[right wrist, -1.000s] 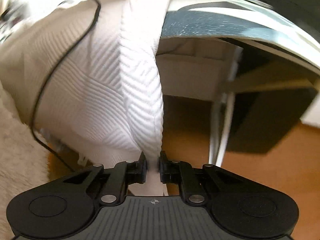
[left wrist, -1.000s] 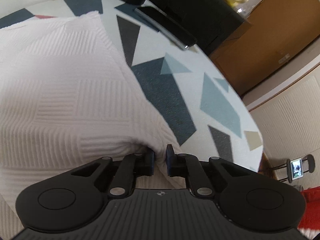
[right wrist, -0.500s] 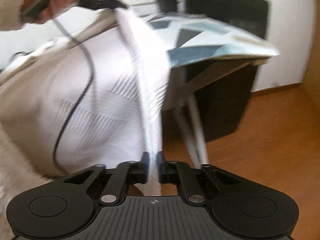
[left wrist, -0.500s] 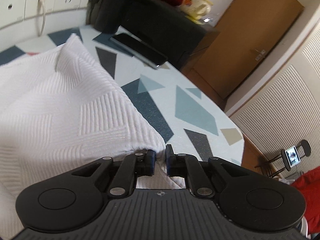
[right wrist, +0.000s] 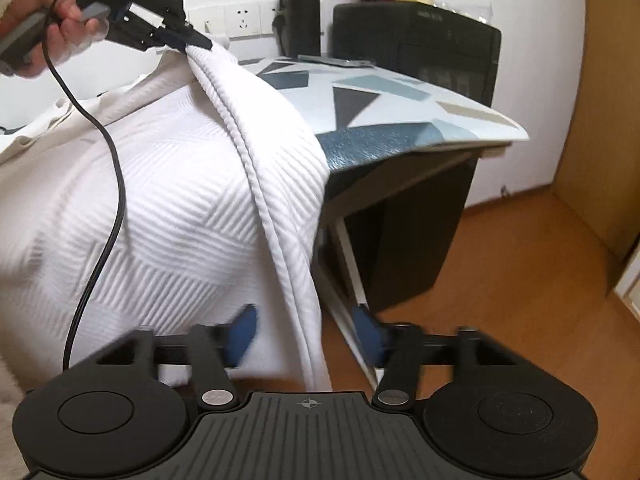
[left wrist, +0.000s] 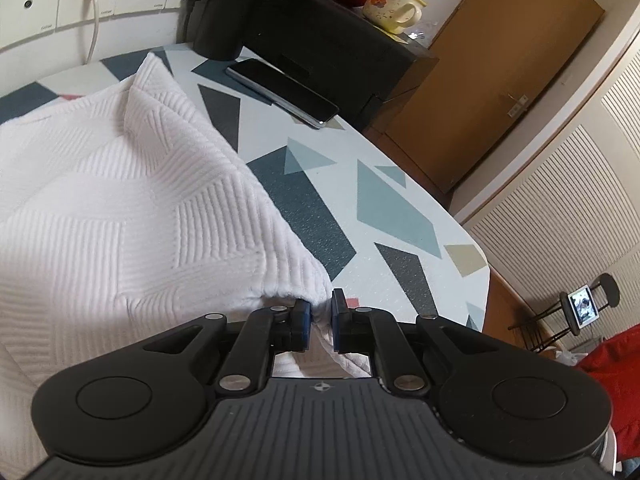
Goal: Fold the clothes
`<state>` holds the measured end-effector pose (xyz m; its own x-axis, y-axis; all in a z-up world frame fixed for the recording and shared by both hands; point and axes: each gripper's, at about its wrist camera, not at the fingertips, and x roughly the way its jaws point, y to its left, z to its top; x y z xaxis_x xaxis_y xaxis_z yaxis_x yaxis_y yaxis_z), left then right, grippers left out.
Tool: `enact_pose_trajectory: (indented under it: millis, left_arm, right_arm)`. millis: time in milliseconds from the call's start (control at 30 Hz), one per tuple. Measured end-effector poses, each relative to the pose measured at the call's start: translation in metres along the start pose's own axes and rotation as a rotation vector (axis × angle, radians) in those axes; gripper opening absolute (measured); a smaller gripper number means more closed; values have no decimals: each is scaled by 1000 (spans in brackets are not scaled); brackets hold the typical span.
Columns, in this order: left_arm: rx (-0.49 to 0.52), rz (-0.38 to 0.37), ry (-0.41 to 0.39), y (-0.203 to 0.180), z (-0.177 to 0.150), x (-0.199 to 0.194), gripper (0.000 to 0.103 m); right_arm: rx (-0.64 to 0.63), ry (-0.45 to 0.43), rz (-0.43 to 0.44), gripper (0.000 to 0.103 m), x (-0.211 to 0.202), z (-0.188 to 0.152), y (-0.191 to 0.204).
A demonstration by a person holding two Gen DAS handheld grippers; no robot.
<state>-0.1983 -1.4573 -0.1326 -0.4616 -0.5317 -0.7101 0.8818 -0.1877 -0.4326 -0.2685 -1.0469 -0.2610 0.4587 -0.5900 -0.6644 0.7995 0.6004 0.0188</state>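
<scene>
A white ribbed garment (left wrist: 120,208) lies on the patterned table (left wrist: 384,200) and hangs over its front edge (right wrist: 180,208). My left gripper (left wrist: 321,316) is shut on the garment's edge above the tabletop; it also shows in the right wrist view (right wrist: 200,42), held in a hand, pinching the top of the fold. My right gripper (right wrist: 306,332) is open below the table edge, its blue pads (right wrist: 242,334) apart on either side of the hanging folded edge.
A phone (left wrist: 280,92) lies at the table's far side beside a black flask (right wrist: 300,8) and a black cabinet (right wrist: 416,40) with a mug (left wrist: 394,10). A cable (right wrist: 108,184) dangles from the left gripper. Wooden floor (right wrist: 500,300) and table legs (right wrist: 352,280) are on the right.
My right gripper has opened and let go of the garment's hanging edge. The left gripper has stayed shut on the cloth, lifting it slightly over the table.
</scene>
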Motion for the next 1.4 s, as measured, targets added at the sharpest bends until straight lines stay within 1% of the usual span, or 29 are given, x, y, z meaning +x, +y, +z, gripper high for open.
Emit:
enact_pose_trajectory:
  millis: [67,100,133,167,200,267,333,367,400,433,500,600,667,733,800,900,933,967,1000,1033,1067,1100,1133,1200,1300,1333,1400]
  left_arm:
    - [12,1,6,-1,1,0,10]
    - [16,1,8,-2,2,-1,10]
    - [18,0,11,-2,2,0,10]
    - [18,-2,12,-2,3,-1,10]
    - [15,-6,8,-2,3,-2,10]
    - [10,-16,7,-2,4,-4,10]
    - [16,-28,30,0,2,-9,10]
    - [18,-34,42,1,1,-12,10]
    - [28,-32,58,2,-2,-13,10]
    - [51,-14,82,5,-6,-12,10]
    - [61,22,109,14,-16,-5,10]
    - [29,33,112,23,-25,10,11]
    - [19,36,104,22,-26,17,11]
    - [45,44,93,18,-23,20,11]
    - [79,54,87,15,-21,23,13]
    - [105,58,89,16,-20,26,17]
    - [114,59,94,16,-20,26,20]
    - [127,59,105,14,-20,24,27]
    - [143,60,121,12,-20,22,33]
    - [168,66,146,8,-20,17,50]
    - [210,71,161,3,-22,10,59]
    - [272,77,169,-4,-26,1,60]
    - [335,90,175,-10,-31,-8,60]
    - [448,129,183,-17,-45,-24,61]
    - [547,216,166,-19,-67,-40,61]
    - [561,252,148,-18,-73,-42,61]
    - [557,310,124,-13,-81,-40,61]
  right_arm:
    - [-10,22,0,49,10,-2,2]
    - [-1,42,8,38,16,-2,1]
    - [9,63,19,7,21,-3,0]
    - [30,71,13,7,23,-2,-3]
    - [54,77,5,4,23,-1,-6]
    - [110,40,-31,4,5,0,-14]
    - [166,-1,-69,4,-15,2,-23]
    - [179,-15,-70,4,-27,0,-26]
    - [183,-18,-59,4,-37,-2,-26]
    - [182,-10,-38,4,-44,-5,-24]
    - [154,31,24,4,-48,-12,-13]
    - [92,91,65,4,-33,-19,7]
    - [120,110,82,4,-19,-19,14]
    - [142,122,93,4,-4,-17,21]
    - [145,136,86,4,9,-14,25]
    - [147,145,98,4,19,-11,29]
    - [132,150,107,4,21,-9,32]
    - [114,154,117,4,22,-9,36]
    - [94,159,127,6,22,-7,39]
    - [79,164,135,12,21,-5,42]
    - [65,169,141,17,21,-3,44]
    - [60,165,144,27,17,-1,44]
    - [58,159,145,31,13,0,44]
    - [52,148,147,32,6,4,43]
    - [81,137,141,33,-7,8,36]
    - [92,133,137,34,-11,9,34]
    - [105,131,129,35,-17,12,32]
